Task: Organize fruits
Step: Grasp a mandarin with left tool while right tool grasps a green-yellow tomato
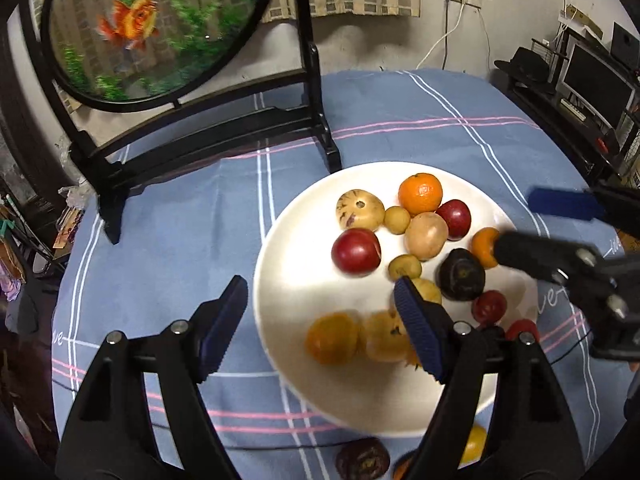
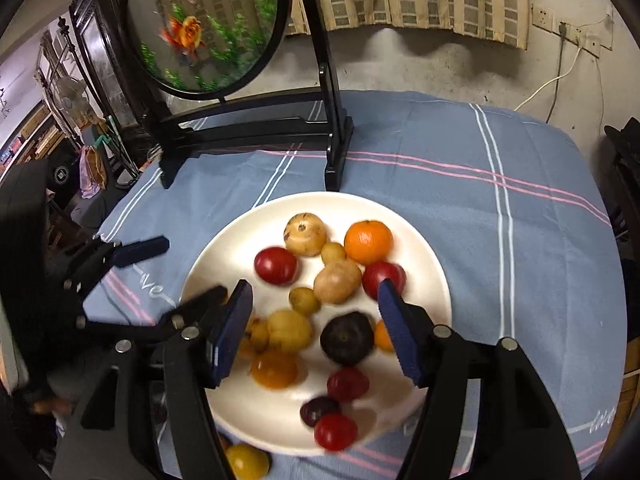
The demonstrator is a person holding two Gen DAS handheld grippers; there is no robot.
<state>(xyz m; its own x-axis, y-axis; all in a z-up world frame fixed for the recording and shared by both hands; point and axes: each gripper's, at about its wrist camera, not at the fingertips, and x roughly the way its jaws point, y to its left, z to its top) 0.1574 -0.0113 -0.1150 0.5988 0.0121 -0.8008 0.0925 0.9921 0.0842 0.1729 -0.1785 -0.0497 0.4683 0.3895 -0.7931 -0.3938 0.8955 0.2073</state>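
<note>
Fruit crowding a white plate (image 2: 428, 280), goldfish screen stand (image 2: 336, 148) at its far edge.
Left gripper (image 1: 320, 312) and right gripper (image 2: 314, 312) hover above, jaws wide, empty.

Fruits (image 2: 338, 282) lie on the plate (image 2: 424, 248) (stand (image 2: 256, 128) behind it) on the tablecloth (image 2: 520, 240).

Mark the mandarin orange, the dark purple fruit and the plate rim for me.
mandarin orange (image 2: 368, 241), right wrist view, middle of its peel.
dark purple fruit (image 2: 346, 337), right wrist view, its top face.
plate (image 1: 280, 216), left wrist view, bare left rim.
</note>
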